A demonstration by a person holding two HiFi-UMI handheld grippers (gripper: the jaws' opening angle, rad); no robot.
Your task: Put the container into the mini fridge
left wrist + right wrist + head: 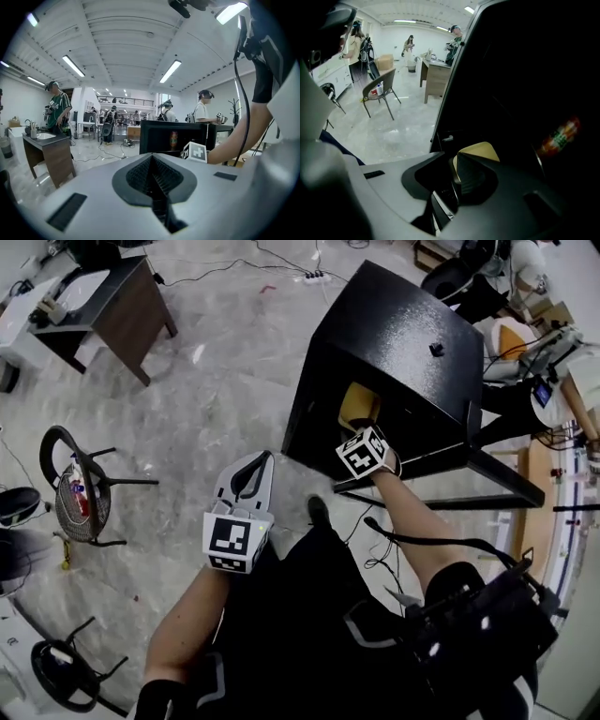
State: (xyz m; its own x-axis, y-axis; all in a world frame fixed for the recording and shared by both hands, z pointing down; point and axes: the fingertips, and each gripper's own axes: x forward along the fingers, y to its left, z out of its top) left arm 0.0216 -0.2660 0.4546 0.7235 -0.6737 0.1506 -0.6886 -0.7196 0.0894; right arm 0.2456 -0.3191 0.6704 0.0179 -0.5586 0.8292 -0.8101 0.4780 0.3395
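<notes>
The yellow rounded container (pixel 483 150) sits inside the boxy black mini fridge (pixel 403 343), just ahead of the half-open jaws of the right gripper (pixel 451 161) and, I think, unpinched, while the left gripper (pixel 153 164), jaws closed on nothing, hangs well back.

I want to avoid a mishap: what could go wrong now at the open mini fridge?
The right gripper, jaws slightly apart, is right beside the yellow container; pulling out carelessly could tip it. The fridge door stands open, so the dangling cable might catch on it.
</notes>
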